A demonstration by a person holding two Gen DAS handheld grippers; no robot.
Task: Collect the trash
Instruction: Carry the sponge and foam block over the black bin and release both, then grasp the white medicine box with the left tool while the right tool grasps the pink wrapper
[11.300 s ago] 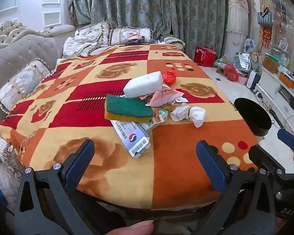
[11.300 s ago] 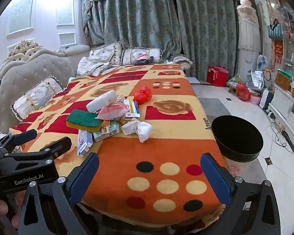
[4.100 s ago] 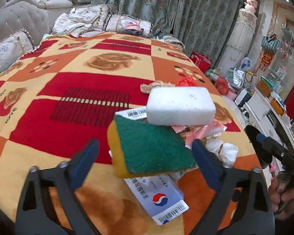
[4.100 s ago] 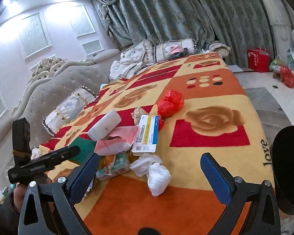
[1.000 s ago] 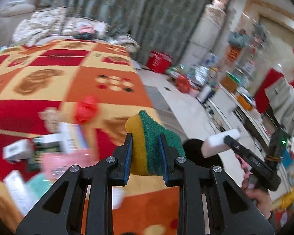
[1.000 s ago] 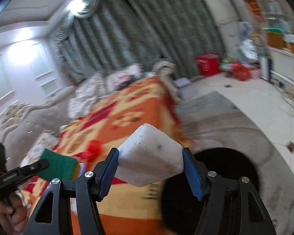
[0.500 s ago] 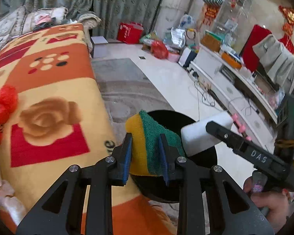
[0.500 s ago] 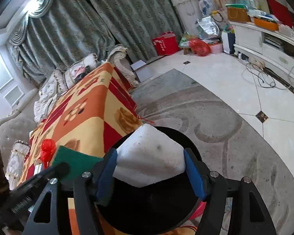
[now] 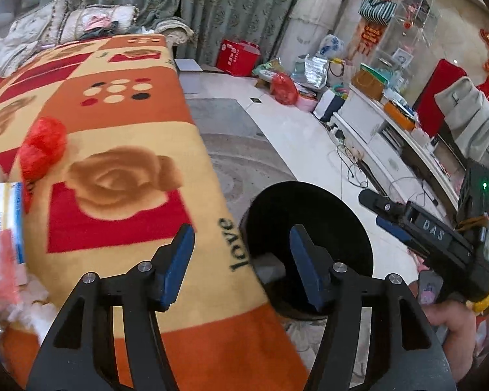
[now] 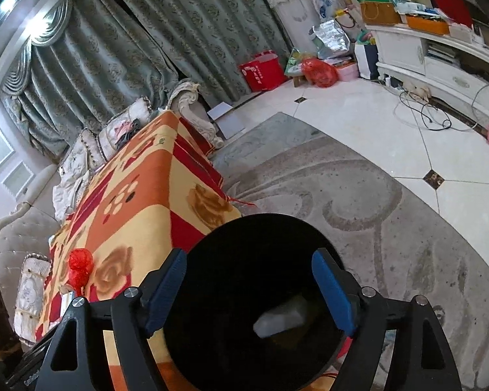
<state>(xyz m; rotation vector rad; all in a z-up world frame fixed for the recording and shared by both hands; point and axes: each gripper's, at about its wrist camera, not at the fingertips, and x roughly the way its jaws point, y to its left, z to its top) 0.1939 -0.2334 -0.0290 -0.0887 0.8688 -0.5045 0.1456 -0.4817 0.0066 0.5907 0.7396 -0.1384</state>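
Note:
A black round bin (image 10: 244,238) stands on the floor beside the blanket-covered table (image 9: 120,137). It also shows in the left wrist view (image 9: 309,202). My right gripper (image 10: 249,290) is open and empty right above the bin's mouth. A white sponge block (image 10: 280,321) lies inside the bin. My left gripper (image 9: 241,260) is open and empty at the table's edge next to the bin. The green-and-yellow sponge is not visible. A red crumpled bag (image 9: 42,150), a blue-and-white box (image 9: 6,208) and white tissue (image 9: 39,312) lie on the table.
A grey patterned rug (image 10: 391,228) lies under the bin on white tile. A white low cabinet (image 10: 440,62) with cables stands at the right. Red bags (image 9: 239,57) sit by the curtains. A sofa with cushions (image 10: 81,153) is behind the table.
Both grippers have opened over the bin. The white sponge block has dropped from my right gripper into the bin, and the green-and-yellow sponge has left my left gripper.

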